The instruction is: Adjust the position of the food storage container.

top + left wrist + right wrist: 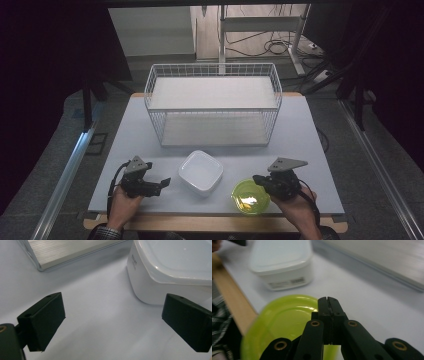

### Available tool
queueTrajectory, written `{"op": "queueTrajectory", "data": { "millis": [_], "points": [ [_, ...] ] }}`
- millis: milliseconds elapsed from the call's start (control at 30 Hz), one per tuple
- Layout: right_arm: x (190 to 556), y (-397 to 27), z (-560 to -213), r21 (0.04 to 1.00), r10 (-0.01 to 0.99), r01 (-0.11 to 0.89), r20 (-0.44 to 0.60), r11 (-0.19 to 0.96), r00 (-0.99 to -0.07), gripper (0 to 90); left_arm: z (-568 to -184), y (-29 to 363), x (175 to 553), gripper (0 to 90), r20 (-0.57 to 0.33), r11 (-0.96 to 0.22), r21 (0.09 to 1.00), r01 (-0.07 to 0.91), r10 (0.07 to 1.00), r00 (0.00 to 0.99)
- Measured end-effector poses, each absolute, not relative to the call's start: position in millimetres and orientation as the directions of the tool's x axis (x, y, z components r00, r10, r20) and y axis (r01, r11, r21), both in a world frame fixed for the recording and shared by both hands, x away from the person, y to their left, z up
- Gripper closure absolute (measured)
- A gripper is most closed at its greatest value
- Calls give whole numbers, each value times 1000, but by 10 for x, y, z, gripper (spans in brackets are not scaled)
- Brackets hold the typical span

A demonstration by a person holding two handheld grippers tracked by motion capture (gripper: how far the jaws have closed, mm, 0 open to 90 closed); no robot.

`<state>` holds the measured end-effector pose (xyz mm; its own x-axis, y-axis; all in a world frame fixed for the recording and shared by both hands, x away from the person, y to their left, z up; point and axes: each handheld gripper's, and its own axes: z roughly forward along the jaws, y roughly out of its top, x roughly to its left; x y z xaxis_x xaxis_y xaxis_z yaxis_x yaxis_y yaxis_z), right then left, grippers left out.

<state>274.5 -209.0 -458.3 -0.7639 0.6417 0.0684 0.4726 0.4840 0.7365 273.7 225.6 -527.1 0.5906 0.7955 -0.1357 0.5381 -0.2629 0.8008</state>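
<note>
While the right gripper [327, 300] pinches the green bowl [250, 197] rim, seemingly lifting it tilted at the table's [300, 130] near edge, the left gripper [112, 320] gapes beside the white box [201, 172].

A pale tabletop [300, 125] with a wooden front edge stands on grey floor [385, 165]. Beyond it, a white metal stand [260, 25] rises among loose cables [275, 47]. Dark curtains [50, 60] flank both sides.

In the right gripper view, the green bowl [284, 322] is appearing blurred, its lower part hidden behind the right claw [327, 300]. In the left gripper view, the picture's edge is cutting off the white container [160, 277].
</note>
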Motion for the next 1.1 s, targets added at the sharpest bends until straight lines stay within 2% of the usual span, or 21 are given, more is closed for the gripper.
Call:
{"op": "queueTrajectory", "data": {
  "millis": [367, 567, 767, 1100],
  "points": [
    [2534, -1712, -4632, 719, 511, 443, 142, 535, -848, 900, -5283, 2246, 2742, 48, -123, -278, 792, 543, 799, 588],
    [2386, -1527, -4672, 699, 438, 391, 123, 598, -890, 900, -5285, 2248, 2743, 50, -124, -275, 792, 545, 801, 585],
    [2359, -1504, -4723, 667, 431, 377, 92, 643, -897, 900, -5286, 2240, 2741, 51, -120, -281, 790, 545, 801, 587],
    [2414, -1610, -4716, 664, 438, 422, 155, 618, -885, 900, -5291, 2239, 2746, 54, -118, -284, 787, 548, 802, 585]
  ]
}}
